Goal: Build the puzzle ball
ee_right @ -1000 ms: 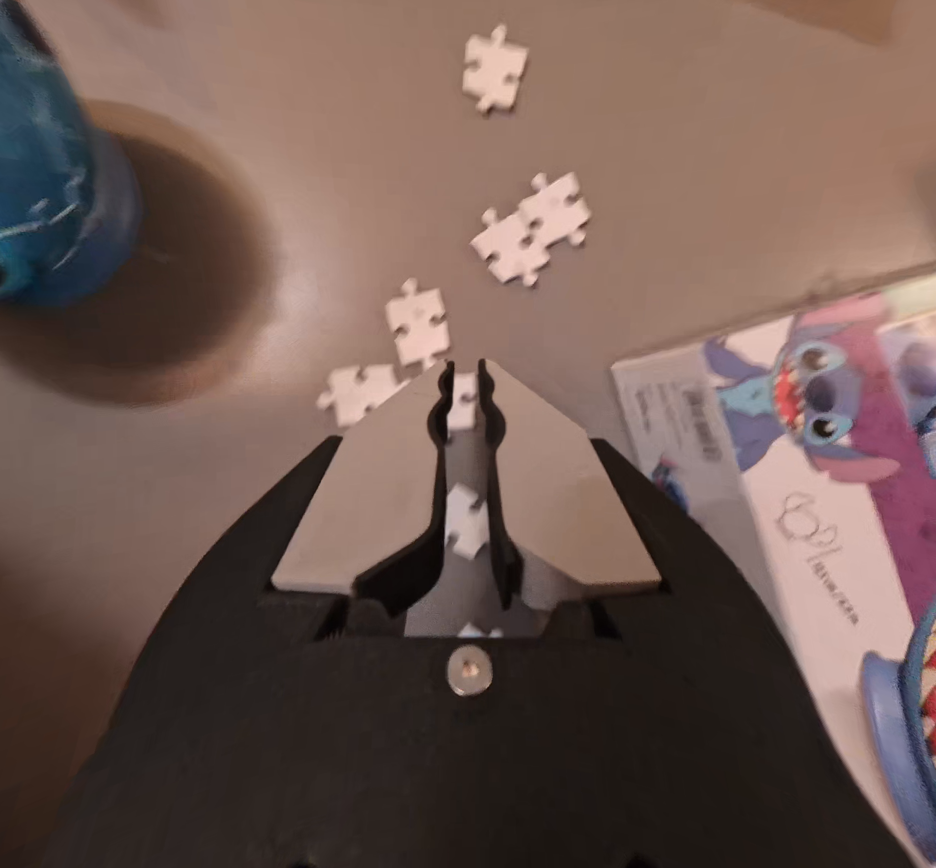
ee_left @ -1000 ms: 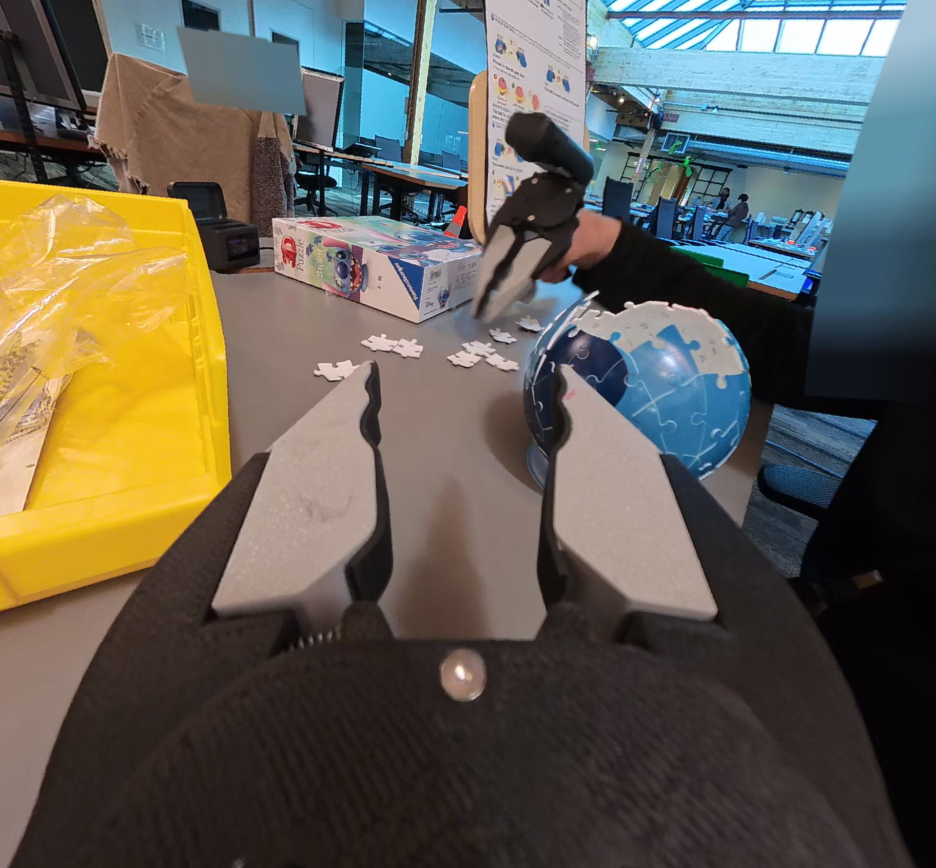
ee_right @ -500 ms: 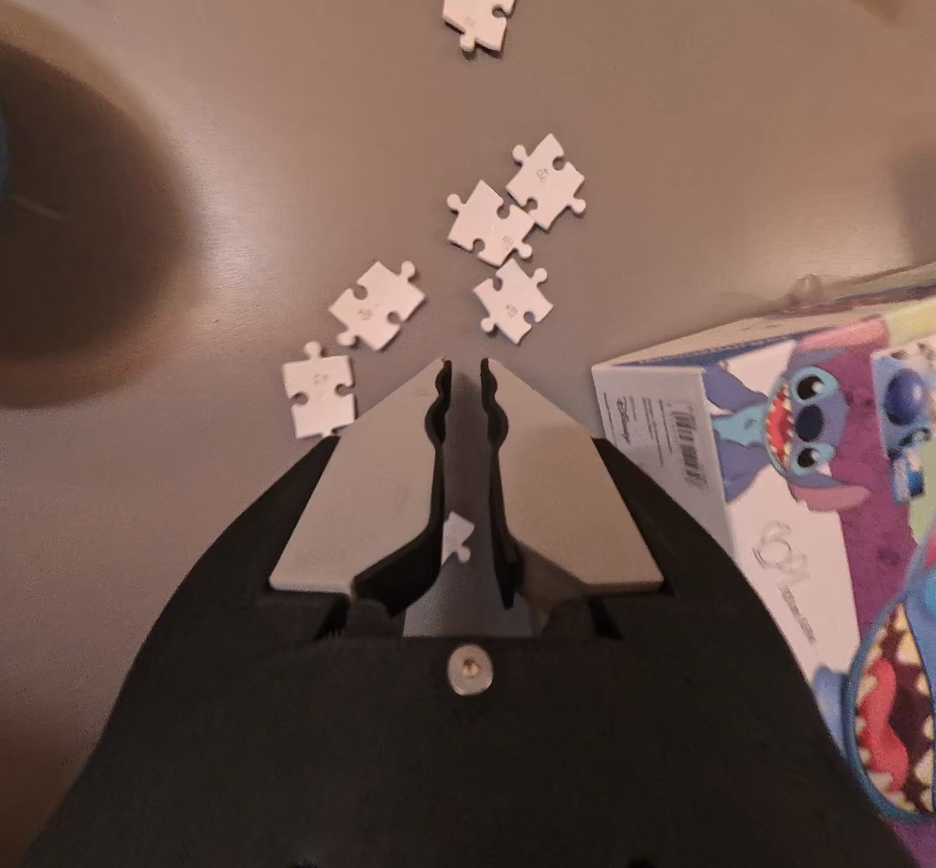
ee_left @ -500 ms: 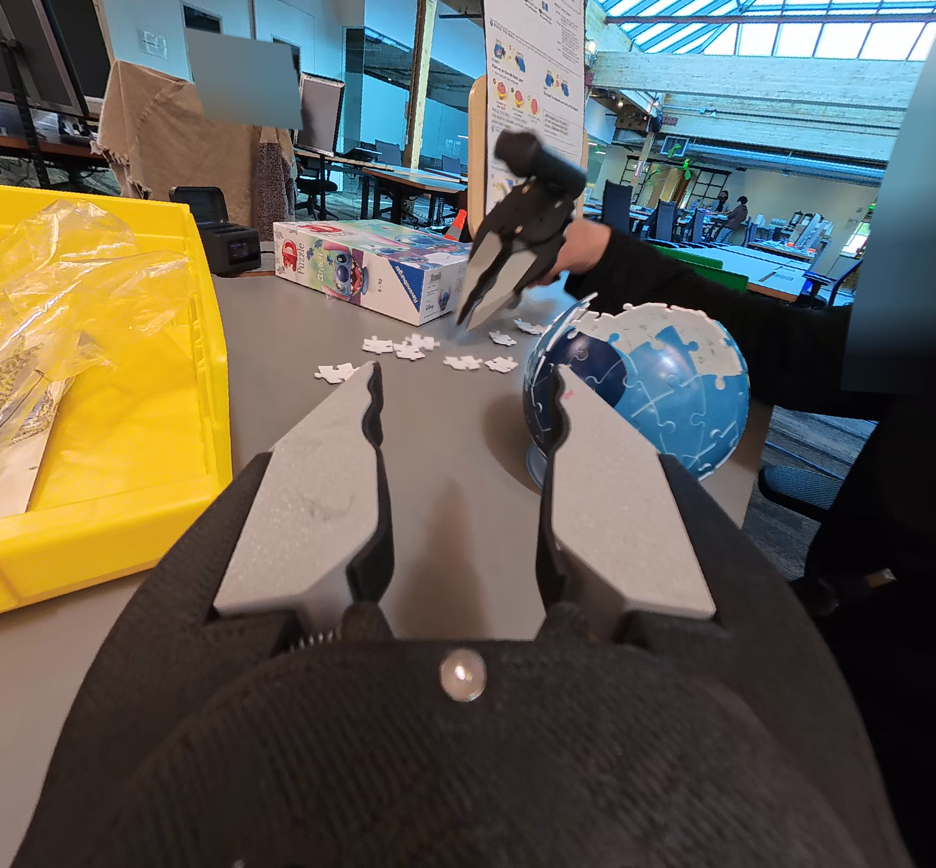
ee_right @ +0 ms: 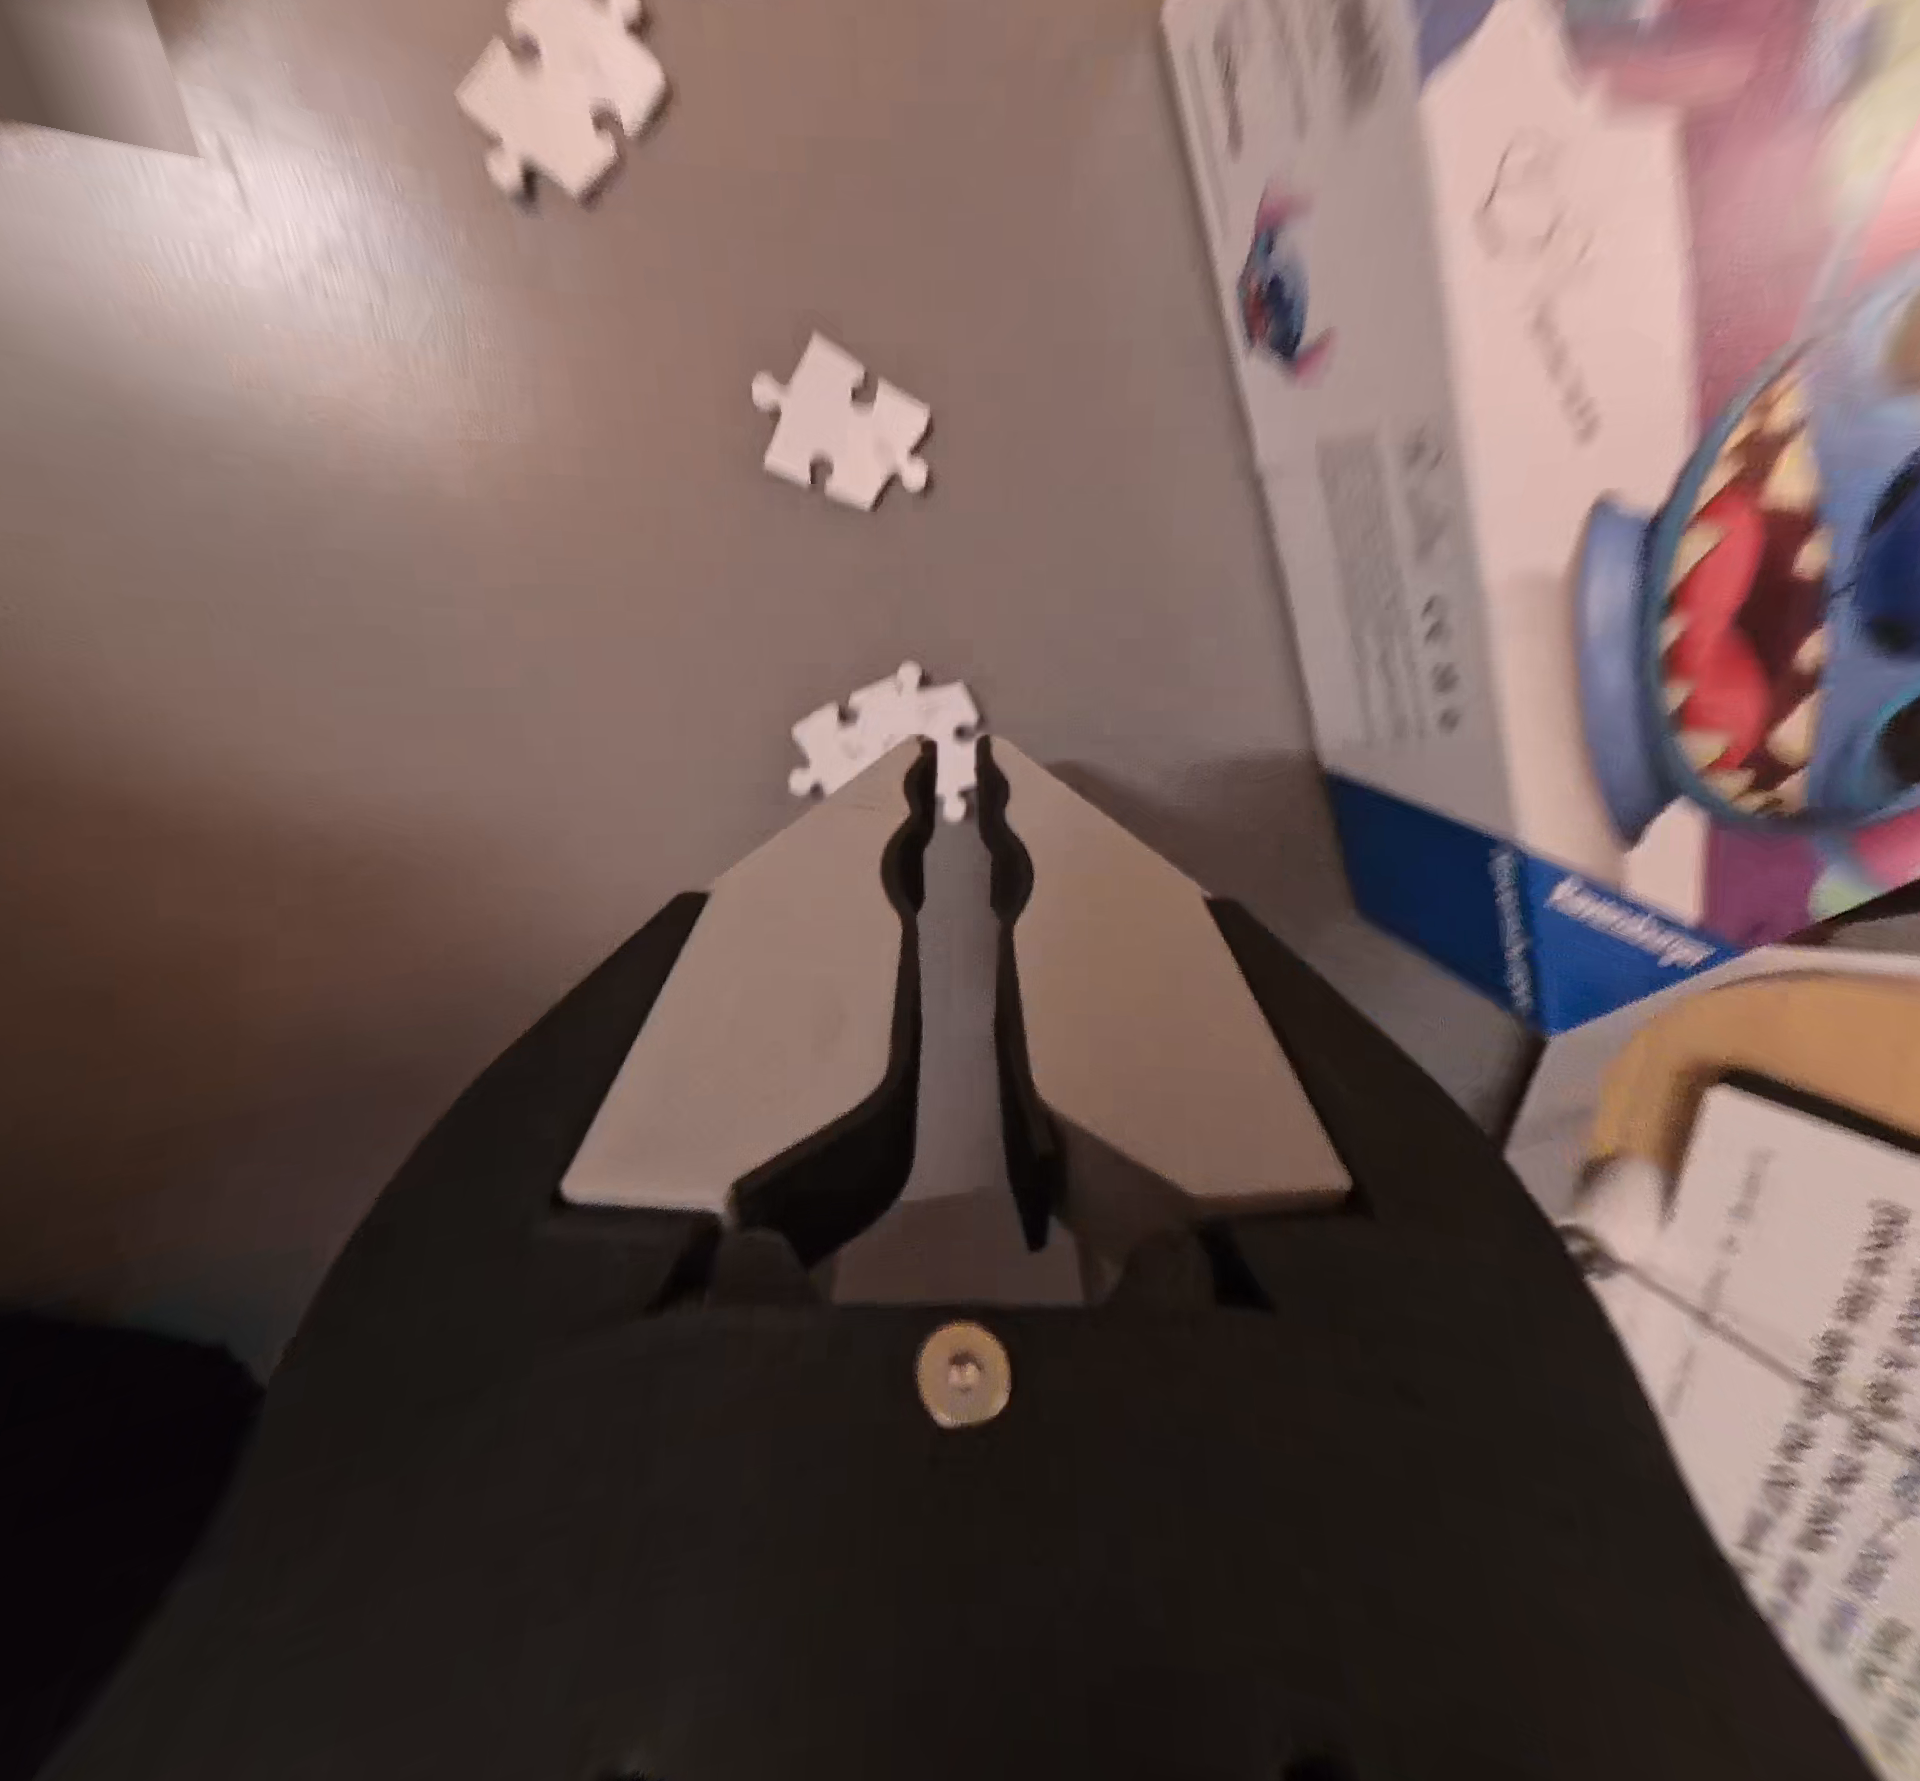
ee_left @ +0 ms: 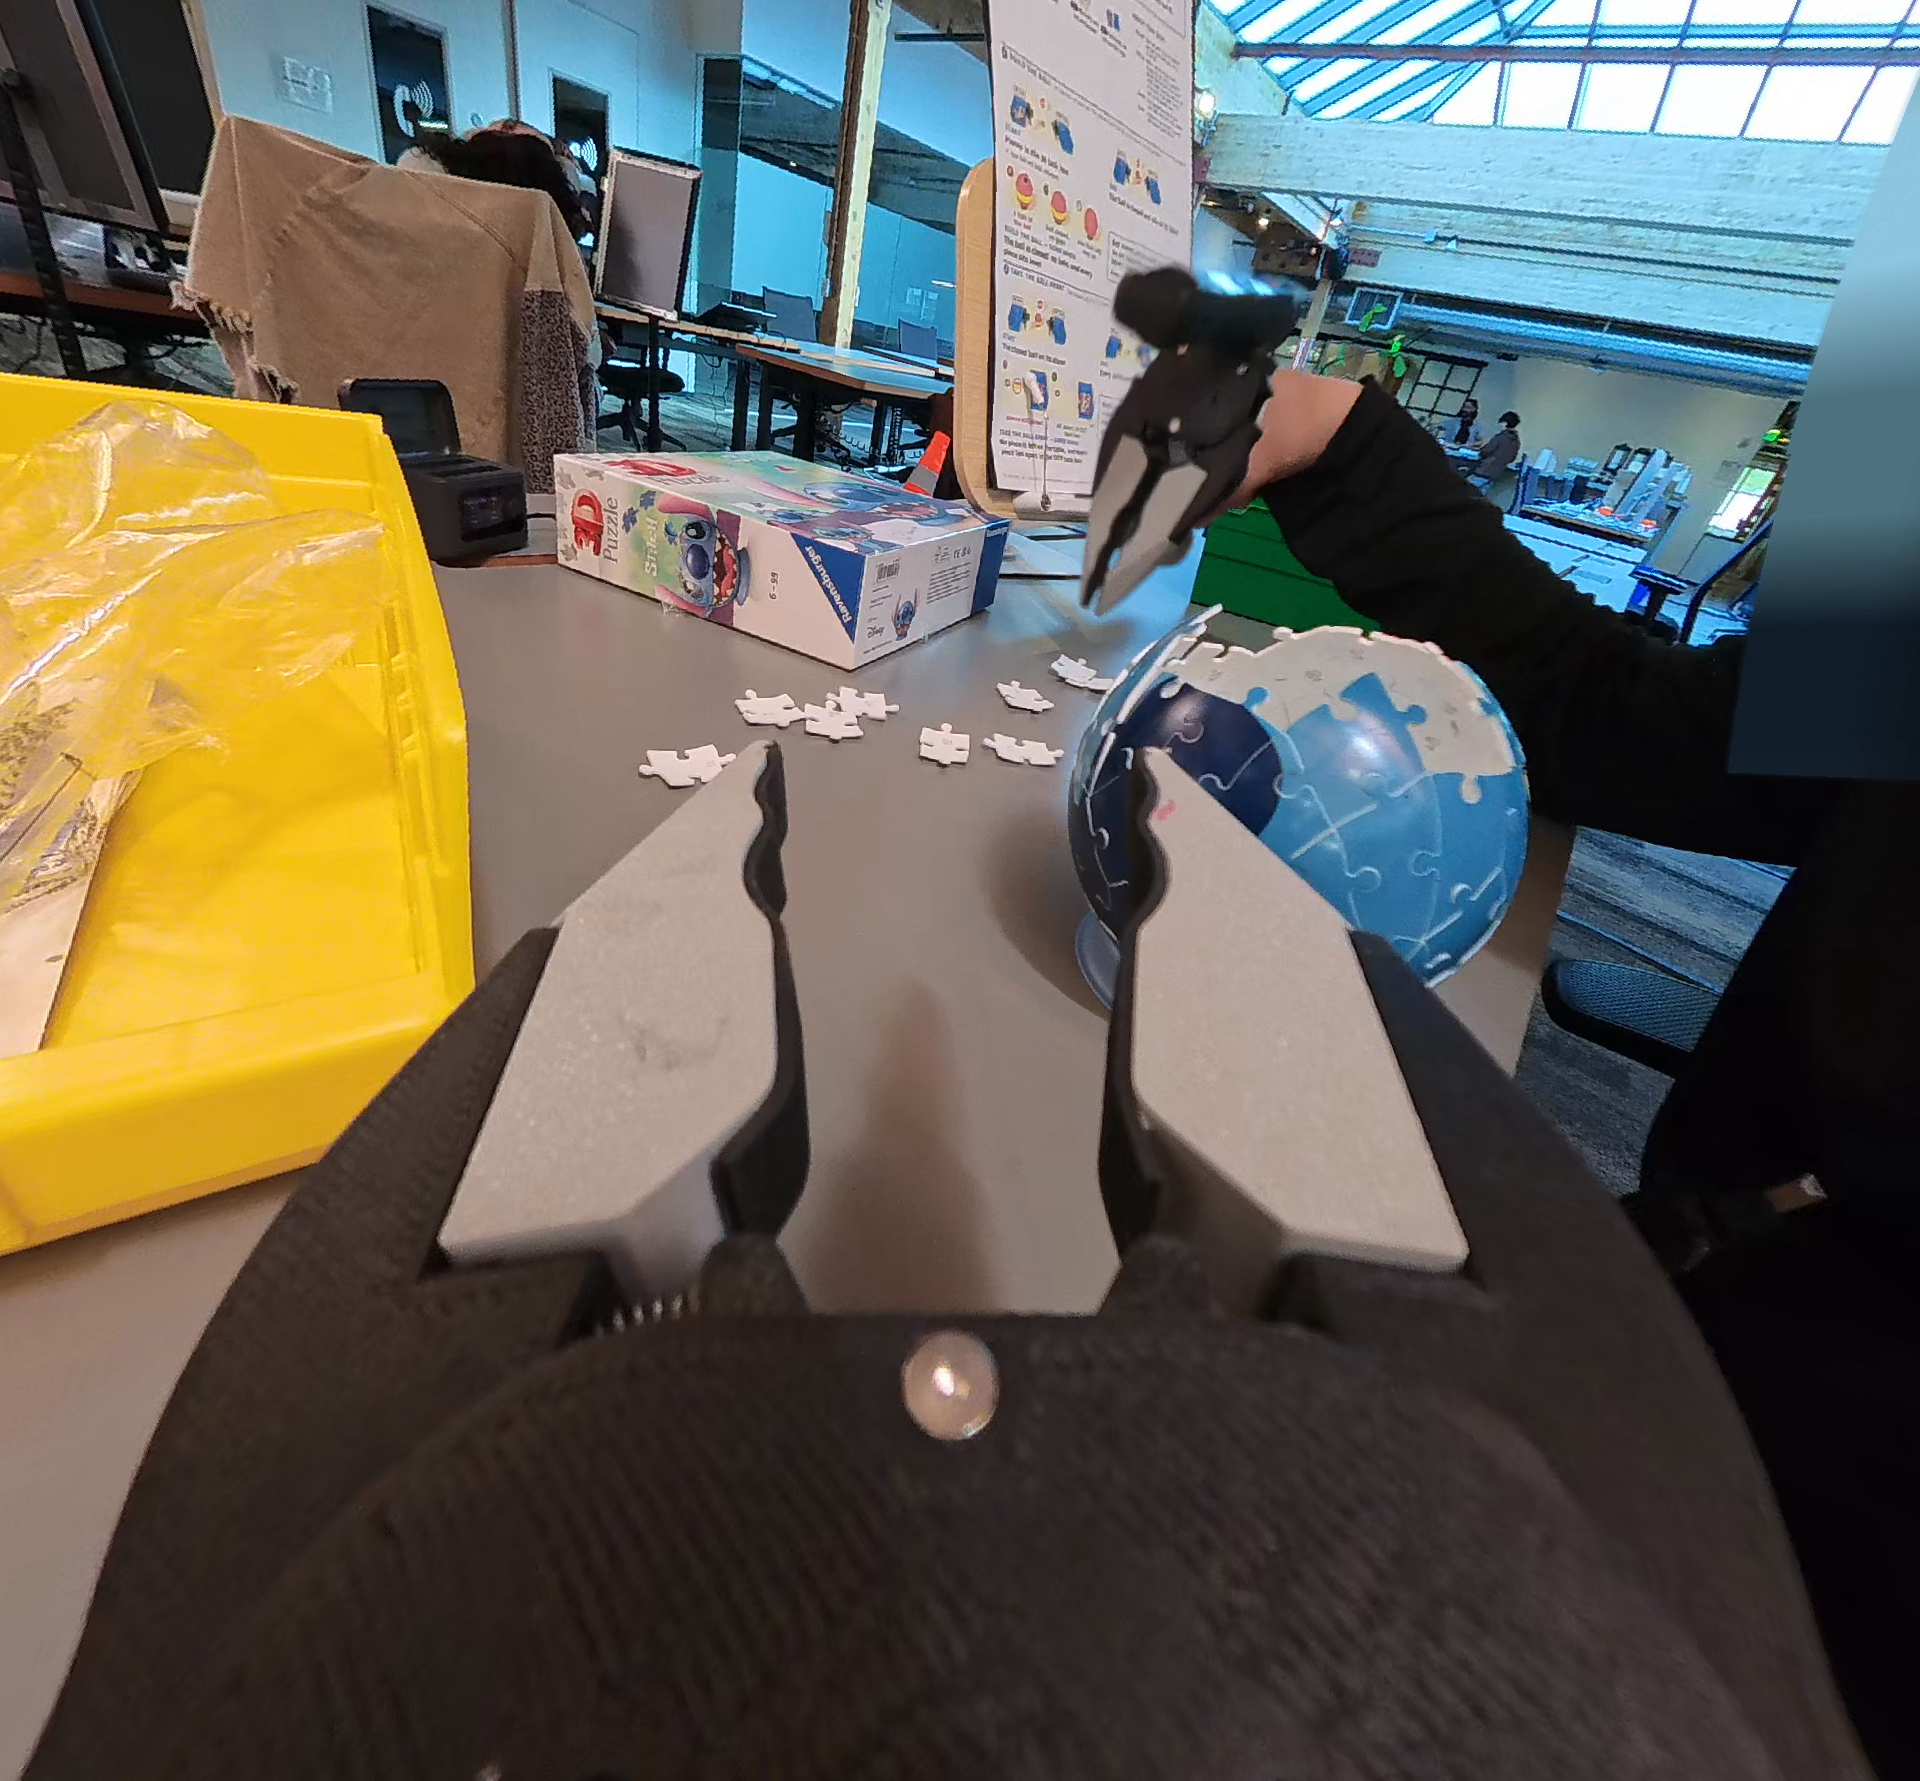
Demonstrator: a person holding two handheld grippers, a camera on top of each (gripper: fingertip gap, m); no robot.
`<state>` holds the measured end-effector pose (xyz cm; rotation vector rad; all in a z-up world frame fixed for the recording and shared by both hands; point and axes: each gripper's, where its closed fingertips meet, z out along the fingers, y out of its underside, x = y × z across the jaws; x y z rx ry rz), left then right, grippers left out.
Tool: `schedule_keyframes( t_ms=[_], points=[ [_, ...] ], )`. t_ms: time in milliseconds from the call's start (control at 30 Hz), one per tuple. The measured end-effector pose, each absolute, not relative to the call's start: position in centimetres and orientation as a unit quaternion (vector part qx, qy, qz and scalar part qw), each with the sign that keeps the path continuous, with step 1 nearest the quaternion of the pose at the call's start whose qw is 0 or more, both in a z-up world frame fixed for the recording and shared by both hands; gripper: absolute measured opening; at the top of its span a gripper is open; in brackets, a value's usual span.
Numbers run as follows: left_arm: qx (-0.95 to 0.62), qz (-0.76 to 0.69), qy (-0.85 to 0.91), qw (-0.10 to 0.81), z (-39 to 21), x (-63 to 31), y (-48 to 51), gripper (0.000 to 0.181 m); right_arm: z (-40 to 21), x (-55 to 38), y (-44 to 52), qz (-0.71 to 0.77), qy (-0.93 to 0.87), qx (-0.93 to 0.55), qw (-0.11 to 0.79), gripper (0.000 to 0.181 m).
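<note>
- Your left hand-held gripper [ee_left: 951, 775] is held low over the grey desk [ee_left: 582, 651], level and pointing forward, its jaws wide apart and holding nothing.
- The puzzle ball [ee_left: 1351, 786] stands on its base just to the right of that gripper's right finger (its top still has a ragged, unfinished edge).
- Your right hand-held gripper [ee_right: 953, 755] hangs in the air ahead of the left one, tilted steeply down toward the desk, with your dark sleeve [ee_left: 1475, 588] stretched out behind it.
- Its jaws are narrowed to a slim gap; the wrist view shows nothing pinched between them.
- White loose pieces [ee_right: 842, 432] lie scattered beyond its tips, one directly under them.
- The puzzle box [ee_right: 1558, 297] lies to the right of the right gripper.
- A yellow bin [ee_left: 260, 848] holding a plastic bag sits left of the left gripper.
</note>
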<state>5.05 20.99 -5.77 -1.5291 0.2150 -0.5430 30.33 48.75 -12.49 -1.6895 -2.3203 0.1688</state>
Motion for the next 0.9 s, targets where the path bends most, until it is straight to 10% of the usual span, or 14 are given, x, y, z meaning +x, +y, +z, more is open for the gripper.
schedule_keyframes(
  t_ms=[600,900],
  points=[
    [-0.681,-0.243,0.096,0.684,-5.7,5.1,20.9,0.063,-12.8,31.3,51.2,0.059,-0.773,-0.615,0.147,0.014],
    [-0.678,-0.246,0.119,0.682,-5.7,5.8,20.6,0.079,-4.5,27.8,40.2,0.307,-0.808,-0.449,0.226,0.055]
  ],
)
